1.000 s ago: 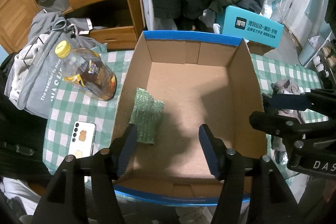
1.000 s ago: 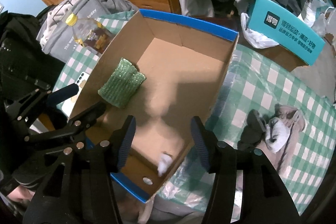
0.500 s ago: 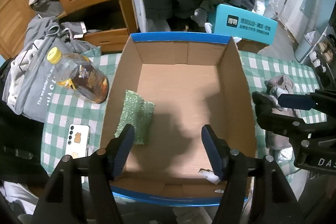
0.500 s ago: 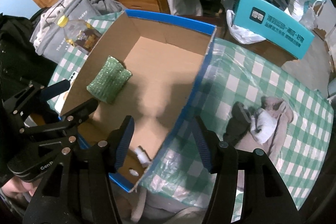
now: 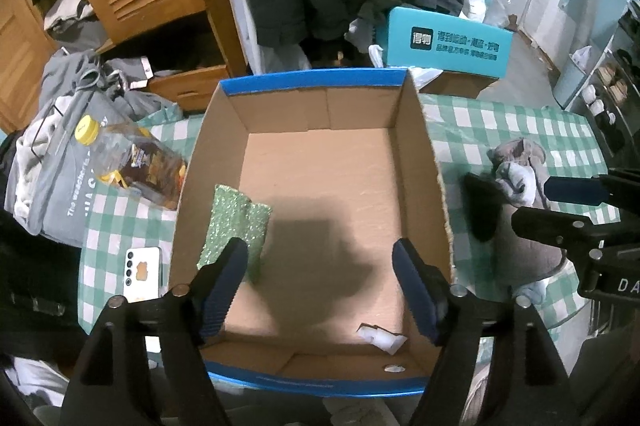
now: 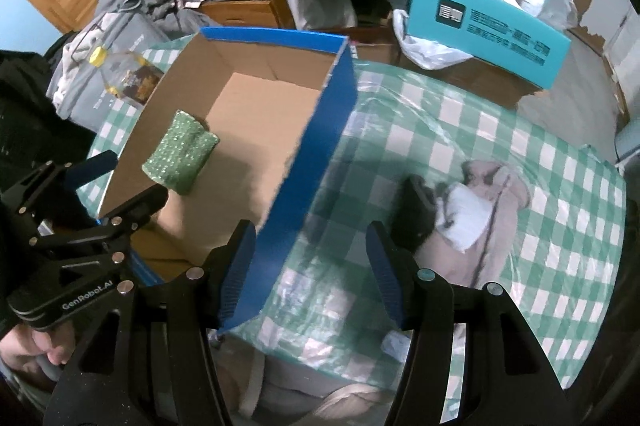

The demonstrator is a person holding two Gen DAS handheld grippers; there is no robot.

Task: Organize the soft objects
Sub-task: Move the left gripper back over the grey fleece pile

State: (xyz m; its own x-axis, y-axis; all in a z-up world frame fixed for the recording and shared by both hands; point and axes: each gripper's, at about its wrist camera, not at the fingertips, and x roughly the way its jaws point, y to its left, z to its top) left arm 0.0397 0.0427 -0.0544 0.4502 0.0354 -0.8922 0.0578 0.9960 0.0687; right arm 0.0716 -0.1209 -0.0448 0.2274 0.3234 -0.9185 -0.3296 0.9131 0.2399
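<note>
Left tongs [image 5: 318, 278] over the cardboard box [image 5: 434, 162], jaws opening, nothing between them; green sponge cloth [image 5: 236, 226] inside at their 10 o'clock. Right tongs [image 6: 310, 266] half open, empty, straddling the box's blue wall. Sock bundle [image 6: 468, 214] on the bench [image 6: 560, 186] at 2 o'clock, long axis toward 1 o'clock; right tongs nearer. Teal carton [image 6: 486, 26]: Chinese print. "GenRobot.AI" on left tongs.

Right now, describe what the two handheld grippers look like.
Both are matte black frames with silver rivets. The left gripper and the right gripper each carry two ribbed dark-blue finger pads. White lettering on the left gripper's body reads "GenRobot.AI" in the right wrist view. No cables show.
</note>
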